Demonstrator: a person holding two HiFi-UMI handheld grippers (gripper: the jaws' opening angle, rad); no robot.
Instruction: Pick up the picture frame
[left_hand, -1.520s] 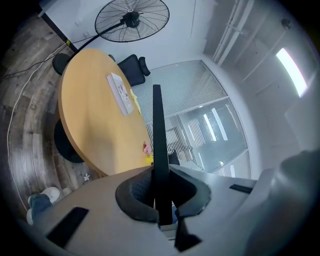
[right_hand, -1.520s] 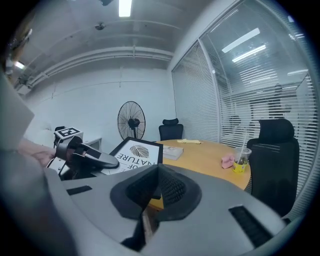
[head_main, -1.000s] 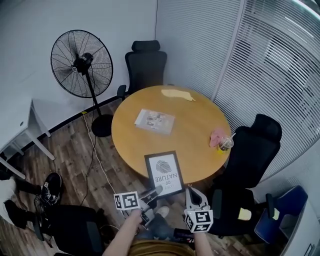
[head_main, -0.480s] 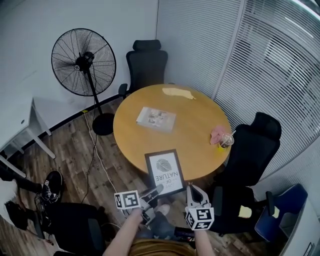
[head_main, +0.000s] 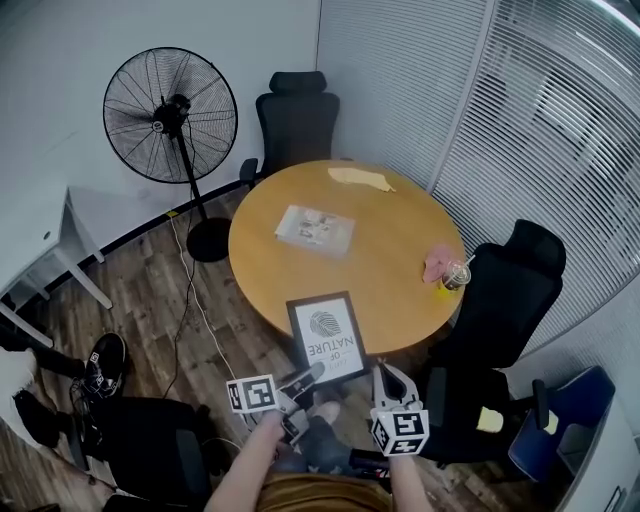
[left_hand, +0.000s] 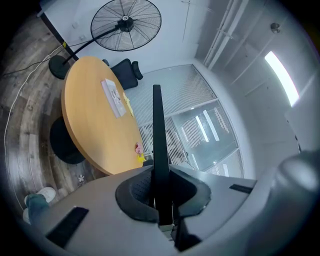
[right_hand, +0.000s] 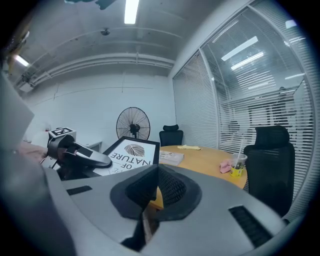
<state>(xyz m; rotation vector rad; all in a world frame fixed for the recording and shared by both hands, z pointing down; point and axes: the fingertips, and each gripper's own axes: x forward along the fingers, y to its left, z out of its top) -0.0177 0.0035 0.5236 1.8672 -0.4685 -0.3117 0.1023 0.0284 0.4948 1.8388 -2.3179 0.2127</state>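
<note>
The pick-up looks to be in hand: the left tool (head_main: 312, 374) is clamped on the near edge of the picture frame (head_main: 327, 338), which tilts over the table (head_main: 390, 250) at its near rim. The right tool (head_main: 387, 378) is closed and empty just to the right. The next move is probably raising the frame clear without twisting it.

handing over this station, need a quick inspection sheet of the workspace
surface: round wooden table, mostly bare
job's things: picture frame held tilted at table's near edge
clutter: booklet, yellow cloth, pink item, cup with straw
grippers: left gripper tongs shut on frame's edge; right gripper tongs shut, empty
cables: cord on floor left of table
surroundings: pedestal fan, black chairs, blinds
</note>
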